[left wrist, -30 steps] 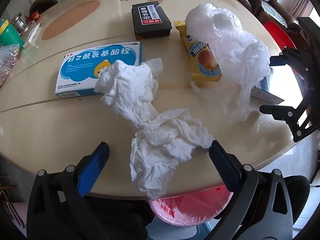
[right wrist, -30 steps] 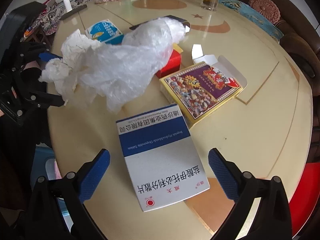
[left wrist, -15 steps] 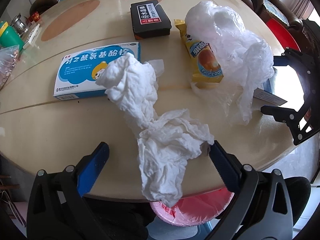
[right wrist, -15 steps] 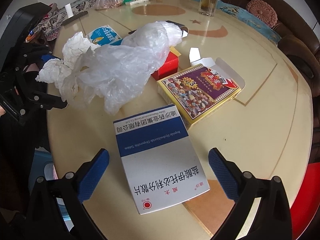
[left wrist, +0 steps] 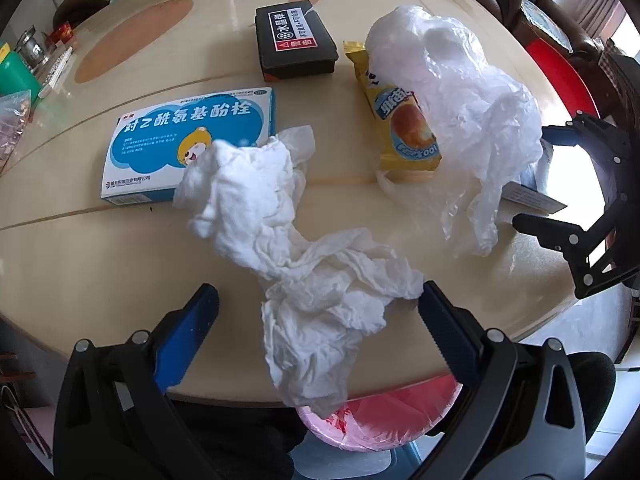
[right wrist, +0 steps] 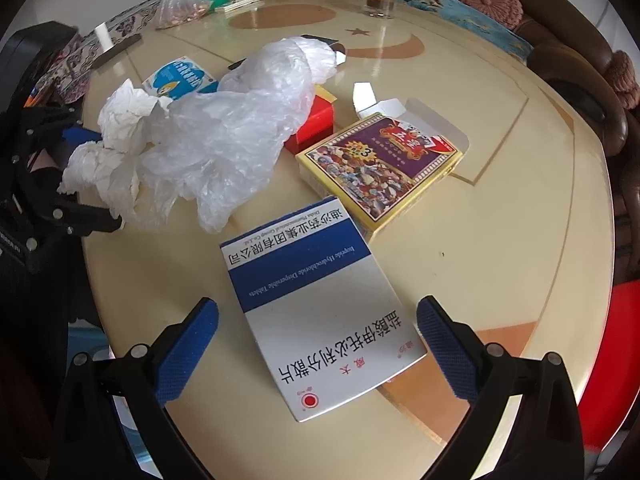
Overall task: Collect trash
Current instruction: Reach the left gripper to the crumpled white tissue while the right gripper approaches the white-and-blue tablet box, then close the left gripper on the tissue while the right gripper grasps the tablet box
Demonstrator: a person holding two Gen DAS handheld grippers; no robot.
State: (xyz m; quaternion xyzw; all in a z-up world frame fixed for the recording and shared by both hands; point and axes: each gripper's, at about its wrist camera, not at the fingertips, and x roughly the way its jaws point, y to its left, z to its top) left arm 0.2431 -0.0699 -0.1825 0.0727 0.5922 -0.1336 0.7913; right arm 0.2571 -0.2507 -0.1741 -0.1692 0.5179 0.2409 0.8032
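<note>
Left wrist: at the table's near edge our left gripper (left wrist: 318,312) gapes wide around the crumpled tissue (left wrist: 304,264), whose tail droops over a pink bin (left wrist: 384,416).
Beyond it: plastic bag (left wrist: 460,120) beside a yellow snack packet (left wrist: 404,128).
Right wrist: our right gripper (right wrist: 318,332) spreads wide (nothing held) over a blue-and-white medicine box (right wrist: 316,312).
</note>
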